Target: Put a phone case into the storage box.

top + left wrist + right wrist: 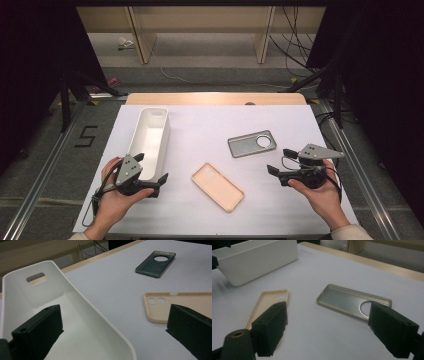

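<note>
From the high view, the left gripper hovers with jaws spread and empty at the near end of the white bin, while the right gripper, equally wide and empty, points at the grey phone case; the beige phone case lies between the two hands. In the left gripper view, one jaw sits over the bin's interior and the other near the beige case. In the right gripper view, the parted jaws frame the grey case, with the beige case just behind the left jaw.
</note>
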Demonstrator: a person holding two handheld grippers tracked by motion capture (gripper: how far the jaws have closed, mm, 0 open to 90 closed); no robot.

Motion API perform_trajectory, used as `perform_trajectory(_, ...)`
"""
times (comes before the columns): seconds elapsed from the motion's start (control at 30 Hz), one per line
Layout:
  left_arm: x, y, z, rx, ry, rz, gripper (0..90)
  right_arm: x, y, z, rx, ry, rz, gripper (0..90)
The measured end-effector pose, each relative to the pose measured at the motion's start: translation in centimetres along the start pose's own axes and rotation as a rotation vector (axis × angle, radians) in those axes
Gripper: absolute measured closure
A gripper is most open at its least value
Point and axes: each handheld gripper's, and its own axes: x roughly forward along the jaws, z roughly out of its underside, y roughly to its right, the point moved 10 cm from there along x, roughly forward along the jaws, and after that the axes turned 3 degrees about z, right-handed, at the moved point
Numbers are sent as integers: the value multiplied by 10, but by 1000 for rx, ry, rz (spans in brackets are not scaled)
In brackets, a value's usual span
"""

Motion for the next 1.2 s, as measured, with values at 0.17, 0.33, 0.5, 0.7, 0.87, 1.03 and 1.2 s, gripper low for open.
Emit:
perform_trajectory(0.17,0,0,0,2,-2,0,0,2,0,-1,-6,-3,4,170)
perform_trajectory(0.33,1,0,1,5,-3,2,0,5,0,-1,-11,-11,4,174)
perform_trajectory(0.5,2,-1,1,9,-8,1,2,10,0,-2,-17,-15,7,209)
perform_trajectory(0.7,4,0,1,12,-9,2,6,30,2,-7,-43,-46,14,480)
perform_trajectory(0.87,4,0,1,12,-9,2,9,57,1,-8,-82,-117,16,664)
perform_trajectory(1.03,3,0,1,11,-7,4,11,80,-2,-8,-94,-205,-3,809)
perform_trajectory(1.2,3,0,1,13,-7,5,12,112,-1,-7,-92,-312,10,900)
